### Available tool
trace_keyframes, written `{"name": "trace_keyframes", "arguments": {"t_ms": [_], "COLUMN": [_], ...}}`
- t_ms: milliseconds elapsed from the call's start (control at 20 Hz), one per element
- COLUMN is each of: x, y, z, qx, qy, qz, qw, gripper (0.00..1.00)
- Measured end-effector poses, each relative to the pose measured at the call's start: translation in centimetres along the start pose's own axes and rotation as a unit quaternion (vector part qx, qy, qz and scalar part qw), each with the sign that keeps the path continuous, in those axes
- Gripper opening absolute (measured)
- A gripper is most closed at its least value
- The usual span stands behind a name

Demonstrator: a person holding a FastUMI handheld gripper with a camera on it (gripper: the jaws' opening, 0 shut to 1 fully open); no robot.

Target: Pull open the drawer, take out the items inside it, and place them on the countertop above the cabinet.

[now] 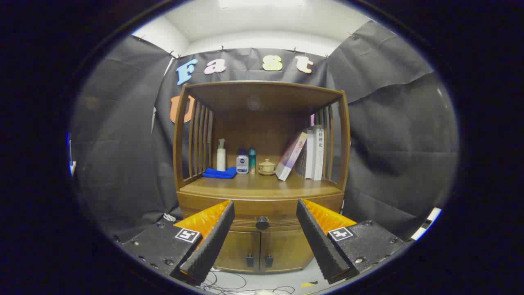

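Tongs (262,229) spread wide and empty-handed face a wooden cabinet (262,246) in the booth, their two ridged black fingers (211,241) framing the dark round knob (262,223) of its drawer (262,221). That drawer sits shut, flush with the cabinet front, so the job looks to be at its very start: nothing pulled, nothing lifted out, nothing newly set down as far as one can judge.

Reading left to right across the countertop (254,186) above: a folded blue cloth (220,173), a white pump bottle (221,155) standing behind it, a small white bottle with a dark cap (242,162), a teal bottle (252,159), a lidded tan cup (267,166), then a leaning book (291,155) propped against upright books (315,153).

The knob lies between the fingers but beyond their tips, apart from both. Below it, two small cupboard doors (262,250) with dark handles stay closed. What the drawer holds cannot be told while it is shut. Opening it, emptying it and setting the contents on the countertop all remain.
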State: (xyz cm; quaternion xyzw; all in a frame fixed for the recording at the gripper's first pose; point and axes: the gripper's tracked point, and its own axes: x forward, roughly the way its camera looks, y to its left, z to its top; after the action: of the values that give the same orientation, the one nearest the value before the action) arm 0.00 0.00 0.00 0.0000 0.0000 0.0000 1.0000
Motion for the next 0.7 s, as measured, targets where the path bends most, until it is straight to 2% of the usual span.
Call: {"name": "trace_keyframes", "arguments": {"t_ms": [700], "x": [2.2], "y": [0.4], "z": [0.0], "qx": [-0.012], "qy": [-0.006], "qz": [0.004], "qw": [1.0], "gripper": [0.99]}}
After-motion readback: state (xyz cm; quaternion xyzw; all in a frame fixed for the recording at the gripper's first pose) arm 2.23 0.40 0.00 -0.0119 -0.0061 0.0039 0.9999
